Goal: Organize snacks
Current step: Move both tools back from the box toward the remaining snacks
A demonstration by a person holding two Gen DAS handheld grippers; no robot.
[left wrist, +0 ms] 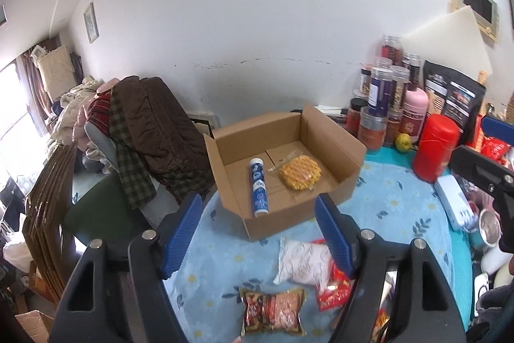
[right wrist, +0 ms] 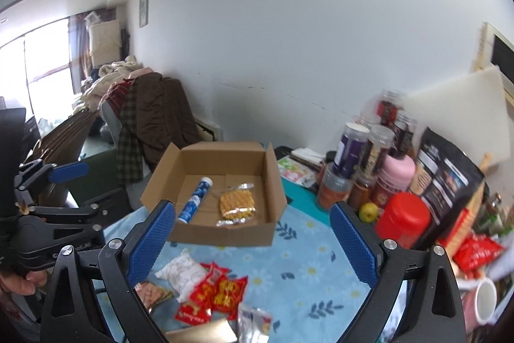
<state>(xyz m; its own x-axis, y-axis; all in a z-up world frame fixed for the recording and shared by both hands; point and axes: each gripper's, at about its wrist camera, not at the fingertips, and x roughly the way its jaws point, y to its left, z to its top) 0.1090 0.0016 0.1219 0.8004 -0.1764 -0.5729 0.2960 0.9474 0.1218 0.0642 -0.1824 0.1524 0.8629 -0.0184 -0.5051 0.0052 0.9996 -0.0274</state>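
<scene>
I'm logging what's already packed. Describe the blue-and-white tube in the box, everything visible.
The blue-and-white tube is a slim cylinder, seemingly plastic, with a white cap on its far end and blue print I can't read. It lies flat on the floor of the open cardboard box, on the left side, its near end at the front wall. The wrapped yellow waffle lies beside it, apart. Neither gripper touches it.
</scene>
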